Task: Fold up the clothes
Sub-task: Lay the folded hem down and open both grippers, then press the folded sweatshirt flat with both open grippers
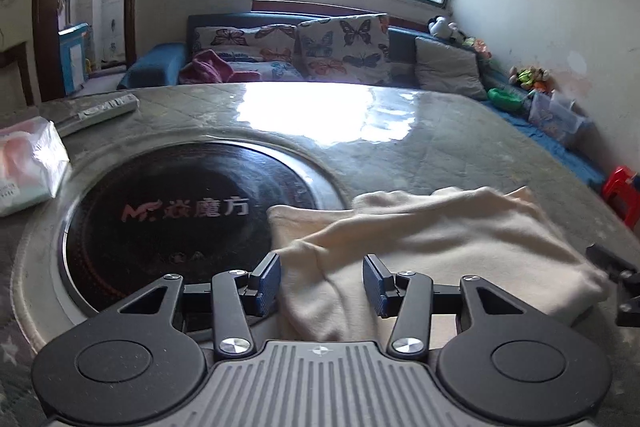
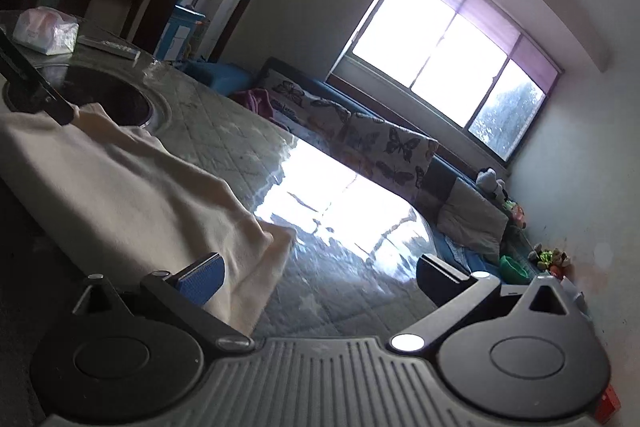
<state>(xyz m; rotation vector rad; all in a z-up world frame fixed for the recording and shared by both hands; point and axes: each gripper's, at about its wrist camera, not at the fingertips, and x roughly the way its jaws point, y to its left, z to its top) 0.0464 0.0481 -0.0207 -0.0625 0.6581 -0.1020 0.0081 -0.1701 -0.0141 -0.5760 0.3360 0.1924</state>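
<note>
A cream cloth (image 1: pixel 432 247) lies bunched in layers on the table (image 1: pixel 360 147), lower right of the left view, one edge over the dark round hob (image 1: pixel 180 211). The left tool (image 1: pixel 322 285), released, straddles the cloth's near edge; the right tool (image 2: pixel 320 277), spread wide, sits at a corner, lower left of its frame. The folds fit either a half-made fold or a finished bundle just let go. The cloth's shape stays unclear; its near side is cut off, and window glare washes the tabletop.
</note>
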